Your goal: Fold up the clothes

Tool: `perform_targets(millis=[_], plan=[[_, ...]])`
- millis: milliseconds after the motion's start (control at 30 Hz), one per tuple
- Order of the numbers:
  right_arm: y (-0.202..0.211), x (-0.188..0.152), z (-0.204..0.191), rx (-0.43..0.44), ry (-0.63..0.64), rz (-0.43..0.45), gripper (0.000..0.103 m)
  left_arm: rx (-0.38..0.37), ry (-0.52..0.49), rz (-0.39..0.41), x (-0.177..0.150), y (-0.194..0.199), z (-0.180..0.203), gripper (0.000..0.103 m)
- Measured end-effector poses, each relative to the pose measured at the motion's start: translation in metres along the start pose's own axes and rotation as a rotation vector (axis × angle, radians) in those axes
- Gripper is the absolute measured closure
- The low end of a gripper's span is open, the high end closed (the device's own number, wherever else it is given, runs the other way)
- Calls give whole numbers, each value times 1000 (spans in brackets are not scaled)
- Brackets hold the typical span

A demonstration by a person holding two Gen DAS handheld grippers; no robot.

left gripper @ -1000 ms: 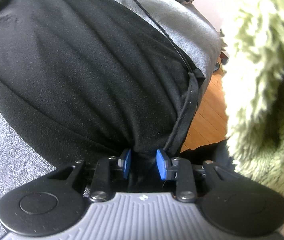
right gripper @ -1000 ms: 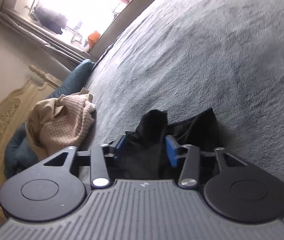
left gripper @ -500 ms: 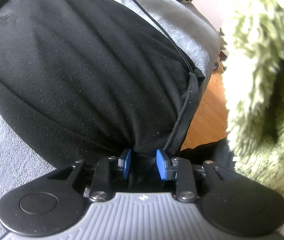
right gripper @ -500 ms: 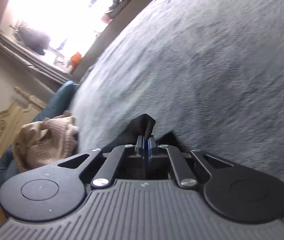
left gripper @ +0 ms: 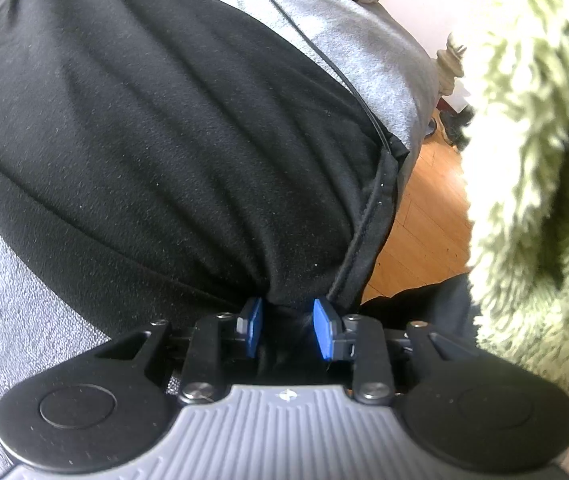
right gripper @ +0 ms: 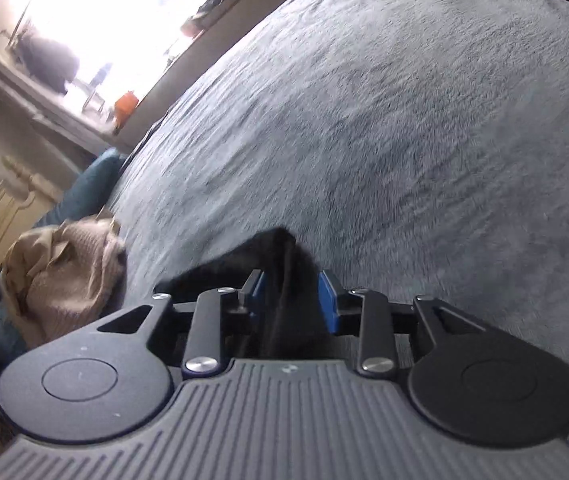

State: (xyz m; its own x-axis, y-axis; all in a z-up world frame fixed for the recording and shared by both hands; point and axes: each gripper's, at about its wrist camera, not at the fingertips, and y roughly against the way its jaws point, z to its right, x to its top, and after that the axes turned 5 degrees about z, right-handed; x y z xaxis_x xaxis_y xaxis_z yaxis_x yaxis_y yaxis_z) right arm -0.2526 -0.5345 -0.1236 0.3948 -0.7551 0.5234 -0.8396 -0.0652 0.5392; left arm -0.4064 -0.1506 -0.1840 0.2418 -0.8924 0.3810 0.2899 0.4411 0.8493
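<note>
Step in hand: we judge we are mid-fold, both tools at one black stretchy knit garment (left gripper: 172,128) spread over the grey plush bed cover (right gripper: 404,120).
Left gripper (left gripper: 287,326): its blue pads (left gripper: 253,326) stand a little apart with a bunched corner of the garment between them; we read this as a pinch on the cloth.
Right gripper (right gripper: 290,300): pads spread, a dark fold (right gripper: 284,272) of the same garment standing between them, whether touched on both sides we cannot tell.
Garment: ahead of the left tool it lies fairly flat, with radiating creases and a hemmed edge on the right.
Next move: we would need the right tool pressed onto its fold before carrying both corners across together.
Nearby: fluffy green fabric (left gripper: 536,160) right of the left tool; a beige knitted pile (right gripper: 60,272) left of the right tool.
</note>
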Motion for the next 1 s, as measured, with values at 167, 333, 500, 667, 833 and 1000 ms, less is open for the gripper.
perform_targets(millis=[167,333,500,667,833,1000], plan=[[20,-37,-16,54,113,-158,74,9,0,5,3,-3,4,73],[24,-70,-34,-126,361,-244,83,24,47,16,7,3,8,73],[51,-63,-71,-145,460,-161,82,61,92,71,9,31,15,73],[26,-53,-134,26,586,-114,82,92,127,142,11,42,20,71],[-60,-55,-172,96,700,-149,82,110,182,139,-28,44,4,71],[-145,-68,-176,42,783,-202,84,103,211,161,-35,52,-2,69]])
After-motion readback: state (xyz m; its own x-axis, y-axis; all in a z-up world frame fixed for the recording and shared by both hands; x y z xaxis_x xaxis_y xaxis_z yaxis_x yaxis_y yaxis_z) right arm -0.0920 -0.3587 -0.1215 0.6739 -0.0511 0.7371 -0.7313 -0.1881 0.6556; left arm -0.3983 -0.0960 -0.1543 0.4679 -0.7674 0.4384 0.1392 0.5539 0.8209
